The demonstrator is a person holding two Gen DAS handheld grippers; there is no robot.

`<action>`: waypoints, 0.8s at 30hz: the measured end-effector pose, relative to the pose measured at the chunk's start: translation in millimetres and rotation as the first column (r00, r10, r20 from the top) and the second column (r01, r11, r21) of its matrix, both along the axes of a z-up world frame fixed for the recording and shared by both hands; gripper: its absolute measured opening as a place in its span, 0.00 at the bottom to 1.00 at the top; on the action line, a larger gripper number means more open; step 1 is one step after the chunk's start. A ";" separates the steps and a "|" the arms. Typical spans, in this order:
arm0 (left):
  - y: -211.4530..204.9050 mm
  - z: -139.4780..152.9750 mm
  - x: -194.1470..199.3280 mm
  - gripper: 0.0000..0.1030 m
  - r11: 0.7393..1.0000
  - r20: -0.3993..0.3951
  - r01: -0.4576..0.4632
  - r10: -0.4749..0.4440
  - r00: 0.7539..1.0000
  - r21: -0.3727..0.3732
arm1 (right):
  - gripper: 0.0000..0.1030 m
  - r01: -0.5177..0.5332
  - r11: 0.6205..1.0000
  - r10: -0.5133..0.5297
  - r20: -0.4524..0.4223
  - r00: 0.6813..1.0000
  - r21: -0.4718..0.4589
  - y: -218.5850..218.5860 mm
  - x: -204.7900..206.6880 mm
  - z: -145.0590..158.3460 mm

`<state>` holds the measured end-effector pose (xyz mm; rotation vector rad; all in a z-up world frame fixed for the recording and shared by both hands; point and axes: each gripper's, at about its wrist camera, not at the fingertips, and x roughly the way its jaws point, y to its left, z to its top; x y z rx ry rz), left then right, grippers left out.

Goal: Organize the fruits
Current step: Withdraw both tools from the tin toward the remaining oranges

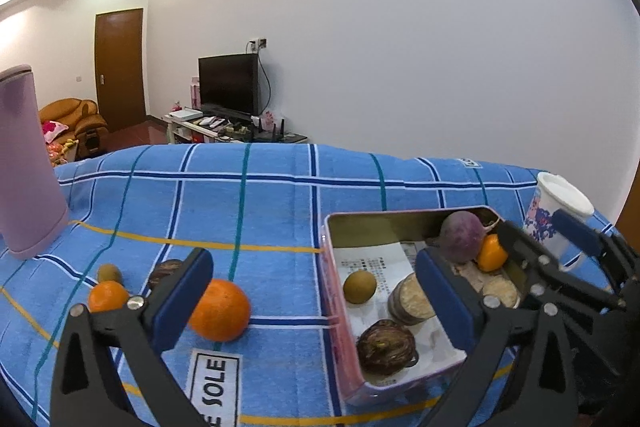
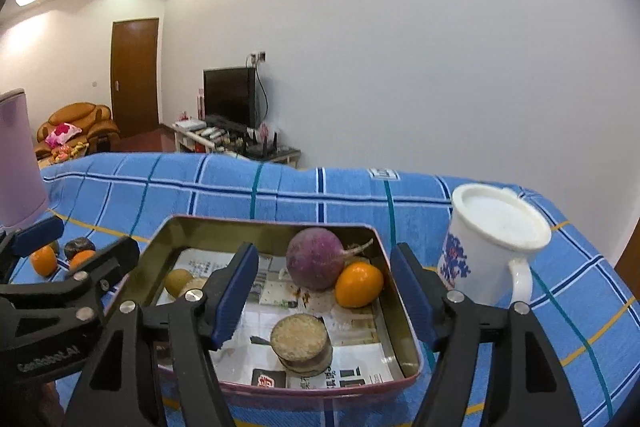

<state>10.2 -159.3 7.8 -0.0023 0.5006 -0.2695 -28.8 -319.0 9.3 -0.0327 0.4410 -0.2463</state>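
A pink metal tin (image 1: 348,359) (image 2: 404,283) lined with printed paper sits on the blue checked cloth. In it lie a purple round vegetable (image 2: 314,259), a small orange (image 2: 359,285), a brown-green fruit (image 1: 359,287), a dark ridged fruit (image 1: 386,347) and round cakes (image 2: 300,341). On the cloth left of the tin lie a large orange (image 1: 220,309), a smaller orange (image 1: 107,295), a green-brown fruit (image 1: 109,272) and a dark fruit (image 1: 164,269). My left gripper (image 1: 316,307) is open and empty, spanning the tin's left wall. My right gripper (image 2: 324,295) is open and empty above the tin.
A white mug with blue print (image 2: 488,247) stands right of the tin. A tall lilac container (image 1: 28,167) stands at the far left. The cloth ends at the far edge (image 1: 312,147), with a room beyond.
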 end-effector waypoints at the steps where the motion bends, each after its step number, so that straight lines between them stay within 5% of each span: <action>1: 0.9 0.0 -0.5 1.00 1.000 0.004 -0.004 0.004 1.000 0.007 | 0.68 -0.003 1.000 0.003 0.016 1.000 -0.003 0.9 -1.9 1.0; 24: 34.3 0.0 -9.1 1.00 0.998 0.007 -0.053 0.053 0.999 0.031 | 0.68 0.000 0.997 -0.006 0.088 0.996 0.073 10.8 -16.3 3.7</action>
